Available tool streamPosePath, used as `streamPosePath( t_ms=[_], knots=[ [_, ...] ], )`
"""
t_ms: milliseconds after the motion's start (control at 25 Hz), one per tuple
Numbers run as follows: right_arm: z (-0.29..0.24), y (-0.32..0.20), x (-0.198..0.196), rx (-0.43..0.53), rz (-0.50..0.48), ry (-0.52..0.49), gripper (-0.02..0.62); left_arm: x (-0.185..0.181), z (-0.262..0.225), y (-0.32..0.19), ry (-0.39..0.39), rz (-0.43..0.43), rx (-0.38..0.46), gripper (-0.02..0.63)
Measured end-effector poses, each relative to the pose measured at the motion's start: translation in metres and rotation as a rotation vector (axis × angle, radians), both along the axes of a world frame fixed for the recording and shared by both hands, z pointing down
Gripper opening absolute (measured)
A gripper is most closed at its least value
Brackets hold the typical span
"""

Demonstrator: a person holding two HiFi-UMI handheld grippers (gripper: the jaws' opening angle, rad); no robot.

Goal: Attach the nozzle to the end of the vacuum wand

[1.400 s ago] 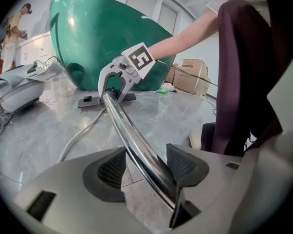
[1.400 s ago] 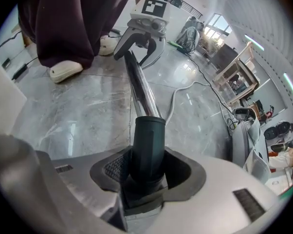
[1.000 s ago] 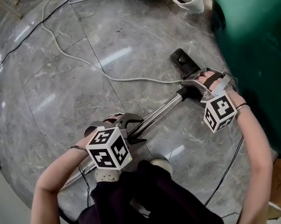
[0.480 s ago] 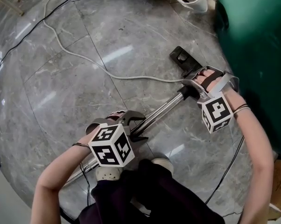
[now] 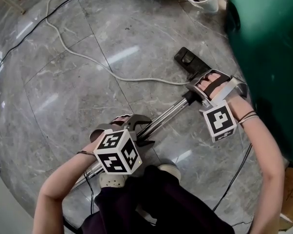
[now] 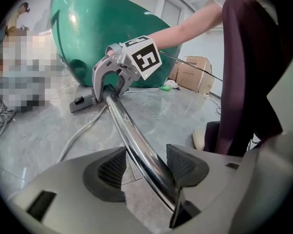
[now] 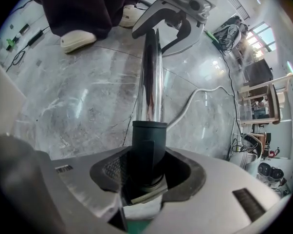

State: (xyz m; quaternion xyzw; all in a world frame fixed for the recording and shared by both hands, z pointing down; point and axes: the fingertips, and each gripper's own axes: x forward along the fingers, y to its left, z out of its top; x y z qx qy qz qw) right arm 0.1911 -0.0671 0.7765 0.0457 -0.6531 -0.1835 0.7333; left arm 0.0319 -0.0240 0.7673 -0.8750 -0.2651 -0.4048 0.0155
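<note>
Pinching nozzle neck (image 7: pixel 147 145), your right gripper (image 7: pixel 145 182); left gripper (image 6: pixel 145 167) jaws spread round wand (image 5: pixel 166 116); grey marble floor (image 5: pixel 88 96), white cable (image 5: pixel 83 57), green tub (image 5: pixel 268 57) beside.

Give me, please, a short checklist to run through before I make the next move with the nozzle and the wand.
1. Right gripper jaws closed on the nozzle neck: ok.
2. Neck in line with the wand, its sleeve over the wand's end: ok.
3. Neck pushed fully home: cannot tell.
4. Left gripper clamping the wand: not ok; the wand lies against one pad, with a gap at the other.
5. White cable clear of the nozzle: cannot tell; it runs close by on the floor.
</note>
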Motion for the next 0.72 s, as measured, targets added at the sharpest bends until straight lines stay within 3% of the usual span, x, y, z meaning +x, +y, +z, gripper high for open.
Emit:
streamPosePath(
  t_ms=[400,720],
  knots=[
    [-0.003,0.001,-0.008,0.004,0.043,-0.028,0.178,0.004,-0.004,-0.002,0.065,-0.139,-0.037,0.236],
    [-0.002,0.005,-0.012,0.004,0.071,-0.048,0.178,0.003,-0.005,-0.002,0.077,-0.141,-0.023,0.235]
  ],
)
